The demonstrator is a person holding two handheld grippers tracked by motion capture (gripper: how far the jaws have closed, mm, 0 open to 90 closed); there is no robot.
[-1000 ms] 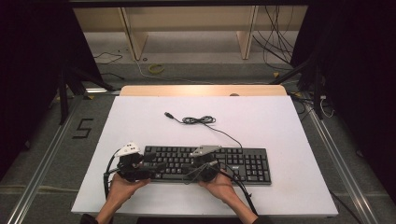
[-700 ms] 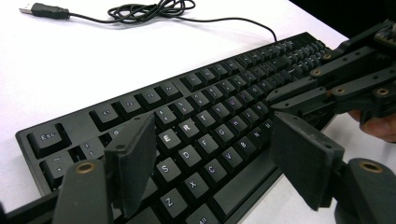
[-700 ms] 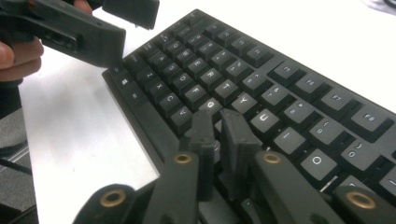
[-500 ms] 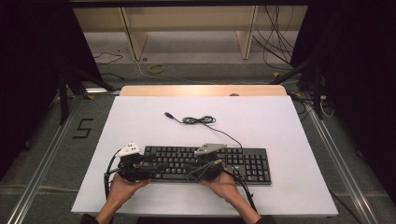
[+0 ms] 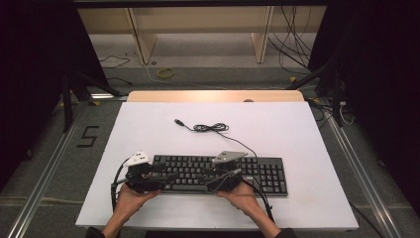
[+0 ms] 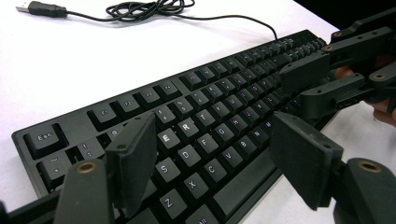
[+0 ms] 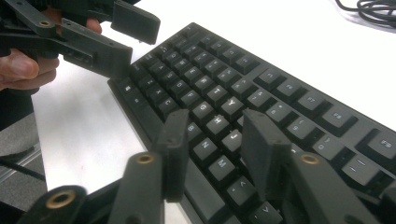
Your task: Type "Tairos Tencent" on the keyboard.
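Observation:
A black keyboard [image 5: 257,173] lies along the near part of the white table [image 5: 277,134], and its cable [image 5: 210,128] is coiled behind it, ending in a USB plug. My left gripper [image 5: 166,177] hovers over the keyboard's left end with its jaws wide open above the letter keys [image 6: 187,135]. My right gripper [image 5: 205,174] sits over the middle keys. Its jaws have just been opening and now stand partly apart above the keys [image 7: 212,135], with nothing gripped between them. Each gripper view shows the other gripper farther off: the right one [image 6: 310,86] and the left one [image 7: 126,39].
The table's far half holds the coiled cable and plug [image 6: 44,8]. Wooden shelving [image 5: 198,29] and loose cables on the floor lie beyond the far edge. Metal rails [image 5: 366,183] run along both sides of the table.
The right gripper's jaws have spread apart over the middle keys. Both hands stay at the keyboard's near edge, and the left gripper has not moved.

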